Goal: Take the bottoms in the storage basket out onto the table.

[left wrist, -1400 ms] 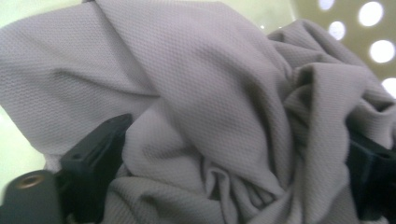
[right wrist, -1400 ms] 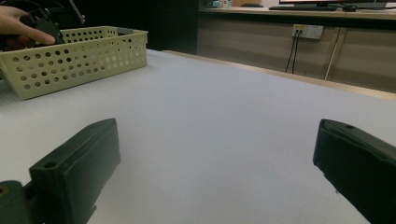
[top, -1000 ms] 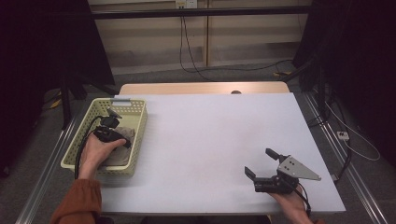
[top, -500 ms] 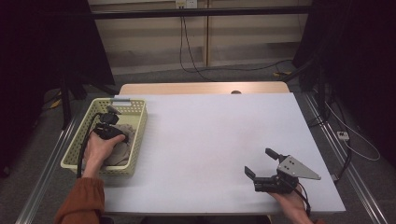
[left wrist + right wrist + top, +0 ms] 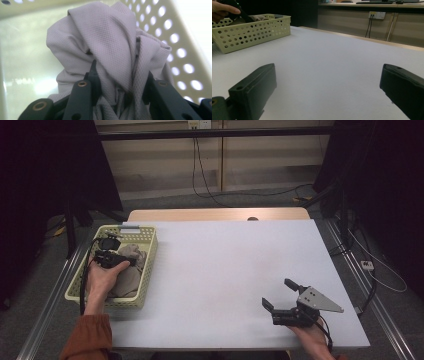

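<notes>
While clamping grey cloth (image 5: 112,50) in basket (image 5: 145,270), left tool (image 5: 116,259), right tool (image 5: 280,295) apart, seemingly unlabelled.

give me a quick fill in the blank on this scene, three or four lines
1. The left gripper is shut on a grey ____.
2. The cloth sits in a perforated ____ at the table's left edge.
3. The right gripper rests on the table with its jaws ____.
4. Between the right gripper's jaws there is ____.

Missing words: cloth; basket; open; nothing
</notes>
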Demonstrator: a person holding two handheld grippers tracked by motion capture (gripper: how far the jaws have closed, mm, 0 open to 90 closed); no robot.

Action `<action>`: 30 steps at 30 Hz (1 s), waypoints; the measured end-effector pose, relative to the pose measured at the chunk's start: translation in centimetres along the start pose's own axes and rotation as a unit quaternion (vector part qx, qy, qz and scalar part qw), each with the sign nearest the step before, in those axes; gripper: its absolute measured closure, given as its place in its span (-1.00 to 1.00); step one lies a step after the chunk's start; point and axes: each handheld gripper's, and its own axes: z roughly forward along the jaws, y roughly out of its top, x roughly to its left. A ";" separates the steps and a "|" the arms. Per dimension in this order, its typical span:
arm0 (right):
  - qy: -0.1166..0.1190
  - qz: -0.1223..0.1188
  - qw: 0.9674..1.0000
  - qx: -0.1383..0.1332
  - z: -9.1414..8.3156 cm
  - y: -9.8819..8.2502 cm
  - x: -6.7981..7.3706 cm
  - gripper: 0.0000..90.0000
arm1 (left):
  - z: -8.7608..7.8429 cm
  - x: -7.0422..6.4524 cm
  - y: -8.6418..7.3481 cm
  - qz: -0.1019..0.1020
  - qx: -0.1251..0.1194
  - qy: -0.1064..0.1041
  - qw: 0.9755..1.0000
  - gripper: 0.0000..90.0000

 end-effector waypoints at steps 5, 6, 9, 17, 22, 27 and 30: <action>0.002 -0.002 1.000 -0.001 0.0 0.0 0.1 -0.99 | -1.2 0.1 -0.1 0.001 -0.041 -0.002 0.999 0.46; 0.002 -0.002 1.000 0.000 0.0 0.0 0.1 -0.99 | -1.3 0.2 -0.1 0.003 -0.042 -0.005 0.999 0.46; 0.001 -0.001 1.000 -0.001 0.0 0.0 0.1 -0.99 | -1.7 0.3 -0.2 0.005 -0.056 -0.010 0.998 0.46; 0.002 -0.003 1.000 -0.001 0.0 0.0 0.1 -0.99 | -2.6 0.4 -0.2 0.001 -0.089 0.000 0.996 0.46; 0.003 -0.002 1.000 -0.001 -0.1 0.0 0.1 -0.99 | -3.3 0.4 -0.4 0.001 -0.111 0.000 0.994 0.46; 0.003 -0.003 1.000 -0.001 -0.1 0.0 0.1 -0.99 | -3.9 0.4 -0.4 -0.001 -0.136 0.000 0.991 0.46; 0.004 -0.003 1.000 -0.001 -0.1 0.0 0.1 -0.99 | -4.2 0.4 -0.5 -0.002 -0.147 0.000 0.989 0.46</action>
